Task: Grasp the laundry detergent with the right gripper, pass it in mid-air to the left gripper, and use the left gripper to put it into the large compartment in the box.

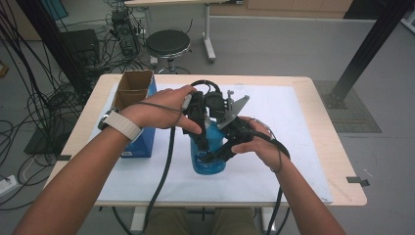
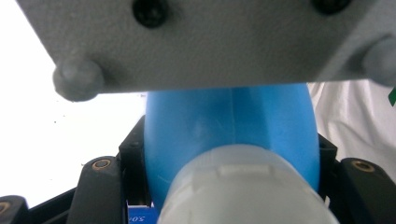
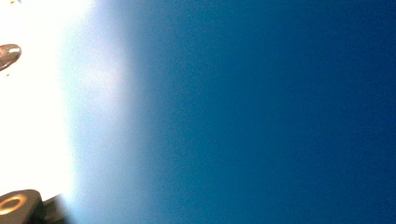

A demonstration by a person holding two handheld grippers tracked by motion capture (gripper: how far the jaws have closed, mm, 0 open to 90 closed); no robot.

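Open cardboard box blocks the counter's far-left corner; blue bottle occupies the centre, both grippers around it. Right half and near edge of the white mat lie free.

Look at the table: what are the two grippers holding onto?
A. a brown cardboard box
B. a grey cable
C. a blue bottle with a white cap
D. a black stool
C: the left gripper and the right gripper both close on the blue bottle, and the left gripper view shows its blue body with the white cap between the black jaws.
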